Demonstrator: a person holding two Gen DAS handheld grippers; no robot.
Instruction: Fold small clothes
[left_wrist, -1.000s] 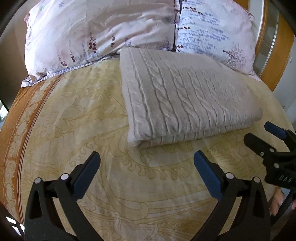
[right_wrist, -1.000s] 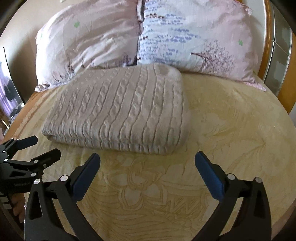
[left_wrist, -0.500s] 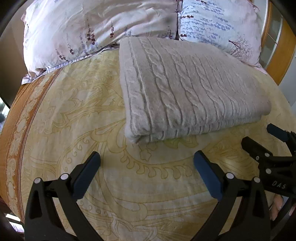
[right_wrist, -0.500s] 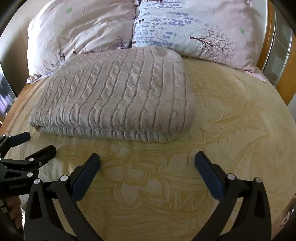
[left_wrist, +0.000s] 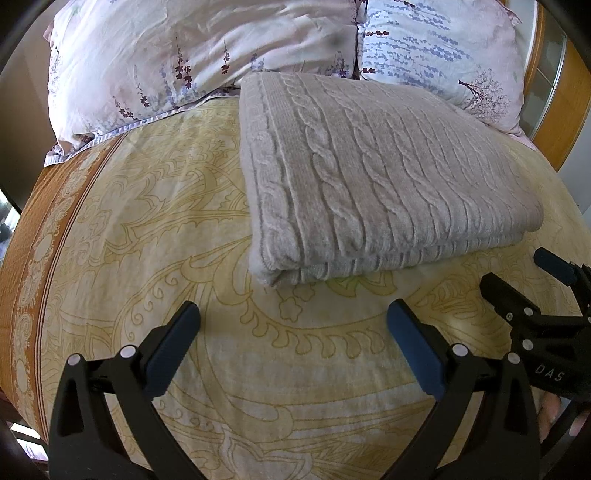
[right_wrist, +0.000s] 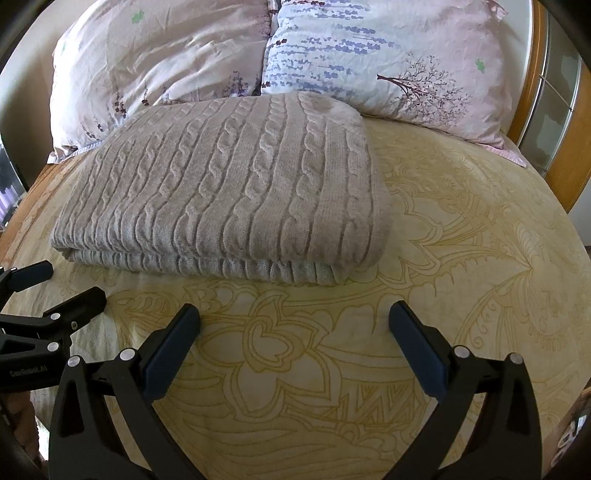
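The sweater (left_wrist: 384, 177) is lying folded near the bed's (left_wrist: 147, 229) head edge, both grippers (left_wrist: 291, 347) (right_wrist: 293, 345) hanging released, little seemingly remaining

Both tools are closing in on the folded cable-knit sweater (left_wrist: 384, 177): the left tool (left_wrist: 291, 350) is nearing its 7 o'clock corner, the right tool (right_wrist: 293, 349) its 5 o'clock edge, so the sweater is filling more of both views.

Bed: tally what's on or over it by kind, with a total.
Pillows: 2, one beside the other
Folded knit sweater: 1
Bedspread: 1
Grippers: 2, the left gripper and the right gripper, both open
Total: 6
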